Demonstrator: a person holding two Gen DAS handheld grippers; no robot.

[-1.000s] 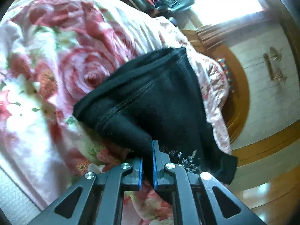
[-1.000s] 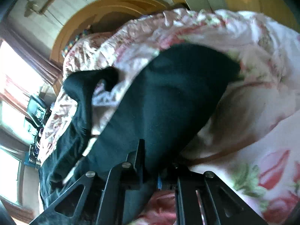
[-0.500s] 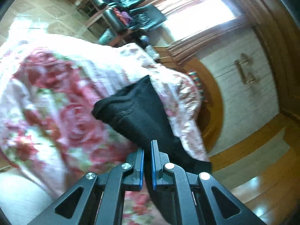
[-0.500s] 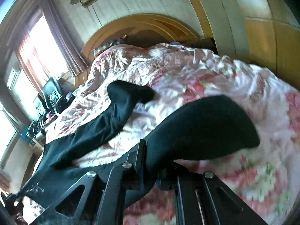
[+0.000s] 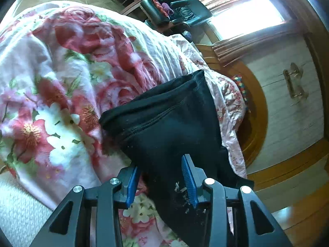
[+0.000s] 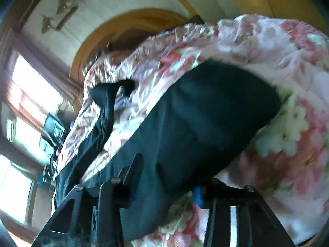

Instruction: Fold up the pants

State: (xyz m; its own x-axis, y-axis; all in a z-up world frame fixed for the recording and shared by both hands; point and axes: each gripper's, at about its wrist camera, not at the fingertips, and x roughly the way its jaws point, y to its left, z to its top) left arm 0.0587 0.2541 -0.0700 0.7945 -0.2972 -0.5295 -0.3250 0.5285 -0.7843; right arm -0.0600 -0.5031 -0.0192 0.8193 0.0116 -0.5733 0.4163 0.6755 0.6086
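Black pants [image 5: 170, 119] lie folded on a bed under a pink floral blanket [image 5: 61, 82]. My left gripper [image 5: 160, 162] sits at the near end of the fold. Its jaws are opening, and the cloth lies loose between the blue pads [image 5: 189, 179] with nothing pinched. In the right wrist view the pants [image 6: 201, 119] spread as a broad dark panel, with one leg trailing away to the left. My right gripper [image 6: 168, 173] is also opening. The cloth drapes over the gap between its fingers and hides most of the right one.
The blanket [image 6: 298, 82] covers the whole bed. A curved wooden headboard [image 5: 261, 113] stands beyond the pants. Black chairs [image 5: 174, 10] piled with items stand near a bright window [image 5: 246, 14]. Wooden floor [image 5: 298, 216] runs along the bed's right side.
Both grippers were shut on the pants and now stand with their jaws apart. The lifted cloth has come down onto the blanket, and both views have swung.
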